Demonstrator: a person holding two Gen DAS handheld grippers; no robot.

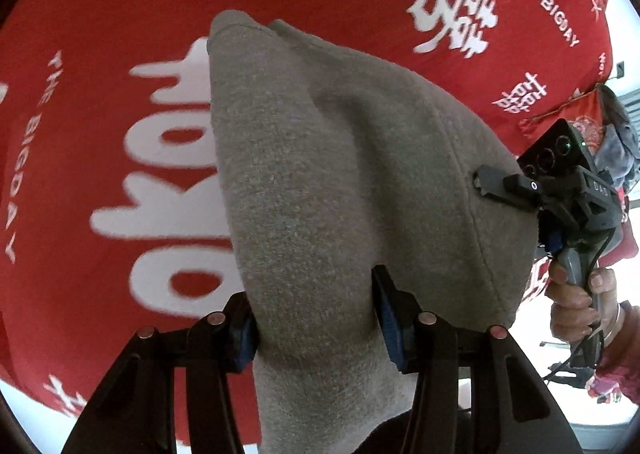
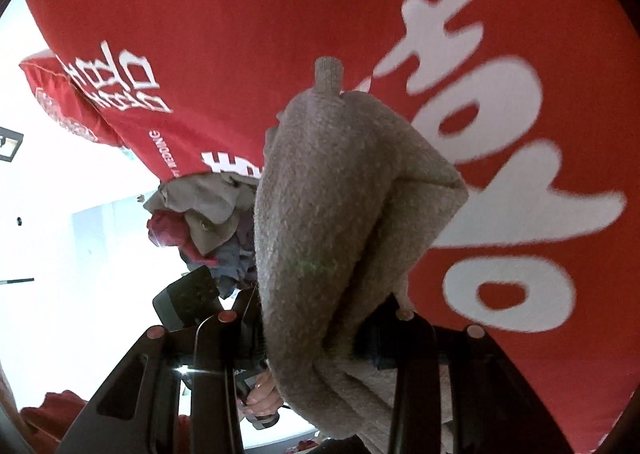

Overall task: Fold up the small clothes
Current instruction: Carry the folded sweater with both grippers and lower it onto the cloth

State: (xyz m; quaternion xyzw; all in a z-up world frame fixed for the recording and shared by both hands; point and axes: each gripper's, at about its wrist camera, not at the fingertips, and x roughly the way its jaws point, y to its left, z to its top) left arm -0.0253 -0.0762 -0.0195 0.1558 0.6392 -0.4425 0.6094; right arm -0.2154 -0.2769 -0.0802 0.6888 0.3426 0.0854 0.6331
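While the red printed cloth (image 1: 120,14) fills the ground beneath us — it looks like a bed cover, though we cannot be sure — we hold the grey knit garment (image 1: 320,174) up above it, pinched at two places so it hangs off the surface and can drape into a fold. It is a small, thick piece, doubled over itself, with a stitched hem along one edge. Behind it, at the cover's far edge, a heap of other clothes (image 2: 200,222) lies waiting, well apart from the piece in hand. Our left gripper (image 1: 316,318) has its blue-padded fingers (image 1: 390,318) clamped on one bunched end. Our right gripper (image 2: 320,334) grips the other; from the left camera we see it nipping the hemmed edge, the hand (image 1: 580,302) wrapped round its handle.
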